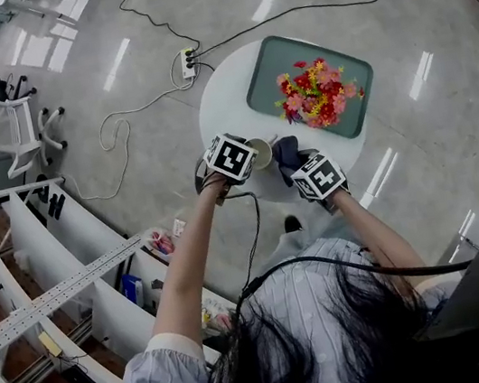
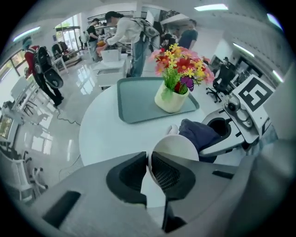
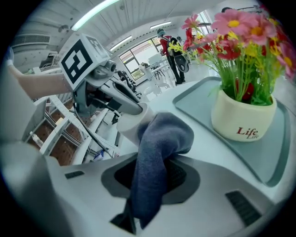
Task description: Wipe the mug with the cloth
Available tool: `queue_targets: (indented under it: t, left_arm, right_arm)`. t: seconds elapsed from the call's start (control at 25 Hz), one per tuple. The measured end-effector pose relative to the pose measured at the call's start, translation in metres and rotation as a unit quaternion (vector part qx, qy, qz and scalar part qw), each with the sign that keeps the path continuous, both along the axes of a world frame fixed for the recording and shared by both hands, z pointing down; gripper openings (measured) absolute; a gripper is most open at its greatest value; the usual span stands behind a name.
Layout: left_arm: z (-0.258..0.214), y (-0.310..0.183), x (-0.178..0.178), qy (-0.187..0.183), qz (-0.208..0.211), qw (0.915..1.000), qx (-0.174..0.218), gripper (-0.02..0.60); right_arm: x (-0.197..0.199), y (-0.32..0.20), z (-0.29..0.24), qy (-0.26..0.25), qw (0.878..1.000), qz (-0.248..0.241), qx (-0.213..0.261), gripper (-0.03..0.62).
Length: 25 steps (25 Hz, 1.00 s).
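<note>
Mug (image 2: 175, 146): white. Cloth (image 3: 159, 139): dark blue. Desk (image 1: 224, 113): white. Tray (image 1: 267, 76): grey-green. Flowers (image 1: 314, 95): red, pink, yellow; green stems. Pot (image 3: 240, 118): cream, red lettering. Left gripper (image 2: 148, 159), right gripper (image 3: 150, 166): grey, black-and-white square markers. Floor (image 1: 427, 6): glossy grey.

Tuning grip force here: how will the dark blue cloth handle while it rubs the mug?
Probably floppy: the cloth folds over beyond the right gripper. Likely light and soft, so it should bunch against the mug rather than slide cleanly.

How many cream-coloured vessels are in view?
2: the mug, clamped by its rim in the left gripper, and the flower pot on the green tray.
</note>
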State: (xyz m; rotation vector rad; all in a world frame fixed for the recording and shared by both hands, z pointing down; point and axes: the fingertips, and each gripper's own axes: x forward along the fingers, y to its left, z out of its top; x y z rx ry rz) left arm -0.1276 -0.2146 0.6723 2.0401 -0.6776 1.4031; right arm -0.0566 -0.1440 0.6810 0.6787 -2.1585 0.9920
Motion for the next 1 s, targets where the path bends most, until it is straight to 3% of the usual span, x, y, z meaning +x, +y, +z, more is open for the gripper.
queue_targets:
  t: [0.24, 0.48, 0.88, 1.0]
  left_arm:
    - [-0.011, 0.005, -0.012, -0.004, -0.102, 0.9948, -0.005, 0.048]
    - [-0.008, 0.017, -0.020, 0.011, -0.217, 0.9757, -0.025, 0.049]
    - [-0.005, 0.030, -0.023, 0.058, -0.390, 0.9176, -0.052, 0.049]
    - [-0.003, 0.034, -0.023, 0.079, -0.442, 0.8915, -0.059, 0.050]
  right_arm:
    - [0.001, -0.001, 0.005, 0.005, 1.000, 0.004, -0.001, 0.109]
    - [0.000, 0.001, 0.009, 0.010, 1.000, 0.010, -0.004, 0.109]
    - [0.001, 0.004, 0.006, 0.012, 1.000, 0.015, 0.007, 0.109]
    - [0.002, 0.006, 0.005, 0.012, 1.000, 0.015, 0.008, 0.109]
